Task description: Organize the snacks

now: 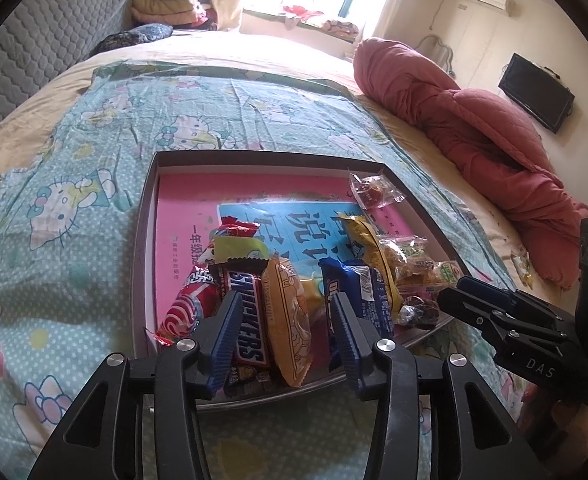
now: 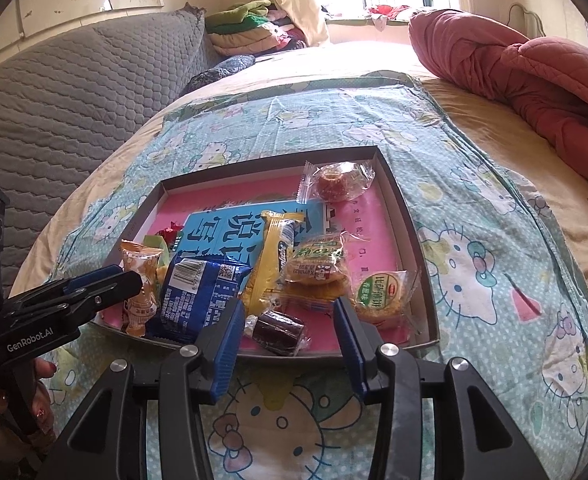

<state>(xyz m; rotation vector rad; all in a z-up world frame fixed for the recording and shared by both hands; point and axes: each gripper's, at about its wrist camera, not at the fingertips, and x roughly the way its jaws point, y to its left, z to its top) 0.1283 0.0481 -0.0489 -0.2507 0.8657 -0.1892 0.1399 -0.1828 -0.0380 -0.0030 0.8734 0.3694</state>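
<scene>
A shallow grey-rimmed box (image 1: 146, 240) (image 2: 413, 220) lies on the bed with a pink book inside and several wrapped snacks on it. My left gripper (image 1: 286, 320) is open over the near edge. A Snickers bar (image 1: 250, 320) and an orange packet (image 1: 290, 320) lie between its fingers, and a blue packet (image 1: 363, 288) sits to their right. My right gripper (image 2: 288, 328) is open around a dark wrapped candy (image 2: 280, 330), with its pads clear of it. Close by are the blue packet (image 2: 198, 292), a yellow bar (image 2: 272, 256) and a green-labelled cake (image 2: 381, 292). Each view shows the other gripper from the side, the right gripper (image 1: 453, 296) and the left gripper (image 2: 106, 284).
The box rests on a Hello Kitty sheet (image 1: 74, 200) spread over the bed. A bundled red quilt (image 1: 473, 128) lies at the right, and a grey padded headboard (image 2: 74, 100) is at the left. A loose snack (image 1: 521, 268) lies on the bed beside the quilt. A hand (image 2: 34, 400) holds the left gripper.
</scene>
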